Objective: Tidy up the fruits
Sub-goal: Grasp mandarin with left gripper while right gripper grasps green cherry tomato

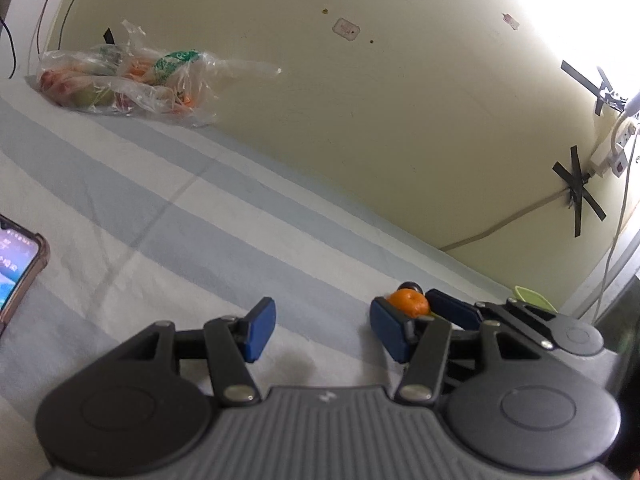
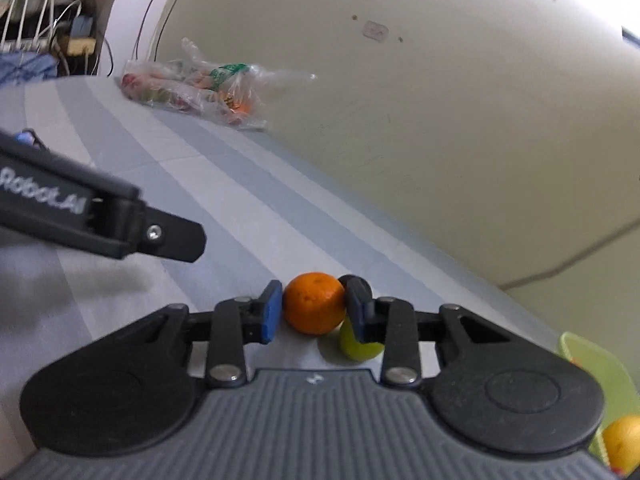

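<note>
My right gripper (image 2: 314,314) is shut on an orange mandarin (image 2: 315,303), its blue pads (image 2: 269,317) pressing both sides just above the striped cloth. A yellow-green fruit (image 2: 358,345) and a dark round fruit (image 2: 354,280) sit right behind the right finger. My left gripper (image 1: 322,330) is open and empty over the cloth, to the left of the right one. In the left wrist view the mandarin (image 1: 409,302) shows between the right gripper's pads. A light green bowl (image 2: 592,364) at the right holds a yellow-orange fruit (image 2: 623,442).
A clear plastic bag of fruit (image 1: 120,80) lies at the far left against the wall, also in the right wrist view (image 2: 192,88). A phone (image 1: 18,268) lies at the left edge. The left gripper's body (image 2: 100,220) crosses the left side. Cables and a power strip (image 1: 612,148) hang on the wall.
</note>
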